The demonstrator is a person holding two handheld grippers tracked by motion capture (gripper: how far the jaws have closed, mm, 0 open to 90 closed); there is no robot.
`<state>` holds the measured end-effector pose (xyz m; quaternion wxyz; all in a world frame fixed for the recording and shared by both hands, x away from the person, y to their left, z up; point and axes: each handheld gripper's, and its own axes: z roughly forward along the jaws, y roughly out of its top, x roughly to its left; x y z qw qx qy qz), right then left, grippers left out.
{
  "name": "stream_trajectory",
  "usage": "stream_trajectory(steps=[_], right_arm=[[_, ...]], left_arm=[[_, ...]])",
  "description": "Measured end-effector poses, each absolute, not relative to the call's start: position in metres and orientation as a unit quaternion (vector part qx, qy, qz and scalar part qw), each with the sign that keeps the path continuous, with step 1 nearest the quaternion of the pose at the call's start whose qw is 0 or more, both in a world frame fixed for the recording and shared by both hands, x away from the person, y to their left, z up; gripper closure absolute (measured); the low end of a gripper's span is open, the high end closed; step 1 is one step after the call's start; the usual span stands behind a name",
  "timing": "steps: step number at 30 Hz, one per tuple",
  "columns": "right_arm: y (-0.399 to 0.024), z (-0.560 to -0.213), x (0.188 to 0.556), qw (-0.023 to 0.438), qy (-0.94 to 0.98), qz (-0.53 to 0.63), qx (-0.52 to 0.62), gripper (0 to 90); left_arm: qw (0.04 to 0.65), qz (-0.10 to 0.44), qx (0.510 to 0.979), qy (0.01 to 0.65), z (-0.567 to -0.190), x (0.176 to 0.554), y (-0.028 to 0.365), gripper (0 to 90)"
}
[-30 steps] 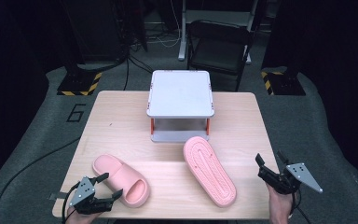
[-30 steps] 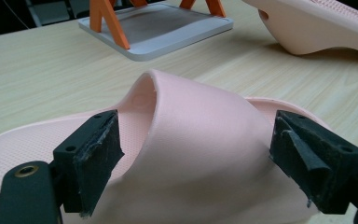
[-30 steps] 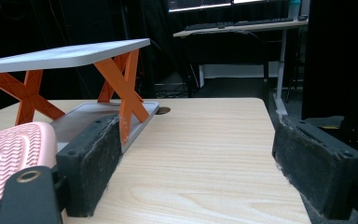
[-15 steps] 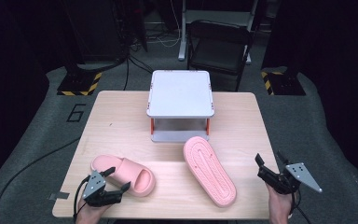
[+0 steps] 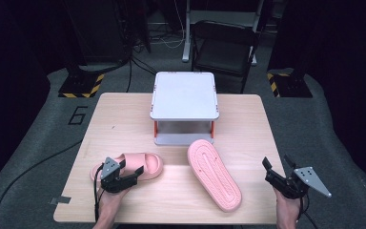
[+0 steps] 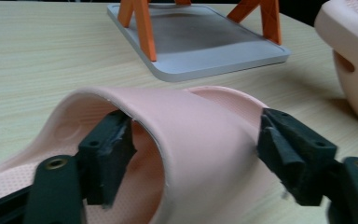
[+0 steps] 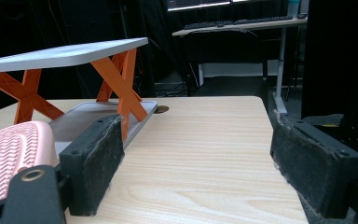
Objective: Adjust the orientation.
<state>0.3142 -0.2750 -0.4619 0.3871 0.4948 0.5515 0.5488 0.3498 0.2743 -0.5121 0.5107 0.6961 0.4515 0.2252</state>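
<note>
Left tool (image 6: 193, 154) jaws closing around pink foam slide sandal's (image 5: 140, 164) strap, not yet pressing; right tool (image 7: 196, 163) wide open, holding nothing.

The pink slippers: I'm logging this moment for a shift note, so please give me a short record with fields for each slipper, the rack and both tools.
upright slipper: sole down on the table, front left
left tool: jaws straddle the strap, one inside, one outside; they have just been closing; grip not yet firm
upturned slipper: tread up, front centre, untouched
rack: grey two-tier shelf with orange legs, behind the slippers, nothing on it
right tool: open, holding nothing, at the table's right edge
</note>
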Motion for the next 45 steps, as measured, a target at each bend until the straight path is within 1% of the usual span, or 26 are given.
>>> stream_trajectory(steps=[4,5,8,10,11,13,14,15,16,21,23,24,27,28,30,31,32,33,36,38,41,42,43,45], right_arm=[[-0.275,-0.461,0.313,0.389,0.551,0.548,0.494,17.0],[-0.276,-0.461,0.313,0.391,0.551,0.547,0.494,17.1],[-0.275,-0.461,0.313,0.389,0.551,0.547,0.495,17.5],[-0.275,-0.461,0.313,0.390,0.553,0.547,0.493,17.7],[-0.274,-0.461,0.313,0.390,0.553,0.547,0.494,17.8],[-0.274,-0.461,0.313,0.391,0.553,0.547,0.493,18.0],[-0.274,-0.461,0.313,0.392,0.554,0.546,0.492,18.1],[-0.274,-0.461,0.313,0.392,0.554,0.546,0.492,18.1],[-0.274,-0.461,0.313,0.390,0.553,0.547,0.492,18.1],[-0.276,-0.461,0.313,0.389,0.551,0.549,0.495,18.4],[-0.276,-0.461,0.313,0.389,0.551,0.548,0.494,18.5],[-0.276,-0.461,0.313,0.389,0.552,0.548,0.493,18.6],[-0.275,-0.460,0.313,0.389,0.553,0.548,0.493,18.6],[-0.275,-0.461,0.313,0.389,0.553,0.548,0.492,18.6],[-0.274,-0.461,0.313,0.387,0.554,0.549,0.492,18.7],[-0.275,-0.461,0.313,0.389,0.554,0.548,0.492,18.7],[-0.275,-0.461,0.313,0.389,0.554,0.548,0.492,18.7],[-0.274,-0.460,0.312,0.391,0.553,0.548,0.491,18.8],[-0.273,-0.460,0.312,0.390,0.554,0.548,0.491,18.9],[-0.273,-0.460,0.311,0.389,0.556,0.548,0.489,19.1],[-0.274,-0.460,0.309,0.391,0.554,0.547,0.490,19.2],[-0.276,-0.460,0.308,0.393,0.554,0.546,0.490,19.2],[-0.277,-0.460,0.306,0.392,0.552,0.545,0.494,19.2],[-0.279,-0.460,0.305,0.395,0.552,0.545,0.493,19.2]], left_arm=[[0.502,0.227,0.708,0.441,-0.513,0.345,0.279,29.7],[0.495,0.218,0.718,0.437,-0.516,0.343,0.284,30.9],[0.496,0.212,0.728,0.424,-0.521,0.338,0.288,40.6],[0.495,0.217,0.729,0.420,-0.520,0.337,0.288,42.7],[0.494,0.218,0.730,0.418,-0.519,0.336,0.287,47.1],[0.501,0.214,0.729,0.416,-0.519,0.336,0.286,61.5],[0.502,0.215,0.727,0.416,-0.518,0.335,0.284,66.0],[0.498,0.218,0.729,0.415,-0.518,0.334,0.281,66.0],[0.492,0.220,0.730,0.420,-0.516,0.333,0.276,70.5],[0.488,0.232,0.722,0.433,-0.513,0.329,0.269,75.5],[0.492,0.226,0.715,0.441,-0.513,0.328,0.267,75.9],[0.493,0.221,0.715,0.444,-0.512,0.327,0.266,72.9],[0.484,0.221,0.716,0.452,-0.507,0.321,0.269,50.8],[0.487,0.219,0.715,0.452,-0.505,0.319,0.274,46.9],[0.500,0.215,0.707,0.451,-0.501,0.314,0.287,46.1],[0.506,0.226,0.699,0.452,-0.498,0.312,0.293,45.7],[0.506,0.226,0.699,0.452,-0.498,0.312,0.293,45.2],[0.505,0.236,0.696,0.453,-0.493,0.313,0.307,44.5],[0.493,0.243,0.705,0.448,-0.494,0.328,0.323,44.3],[0.477,0.244,0.716,0.448,-0.500,0.342,0.329,46.2],[0.468,0.227,0.722,0.457,-0.505,0.360,0.331,53.8],[0.460,0.219,0.732,0.453,-0.505,0.365,0.330,58.6],[0.450,0.214,0.743,0.446,-0.505,0.369,0.328,60.6],[0.440,0.218,0.751,0.442,-0.505,0.372,0.326,65.8]])
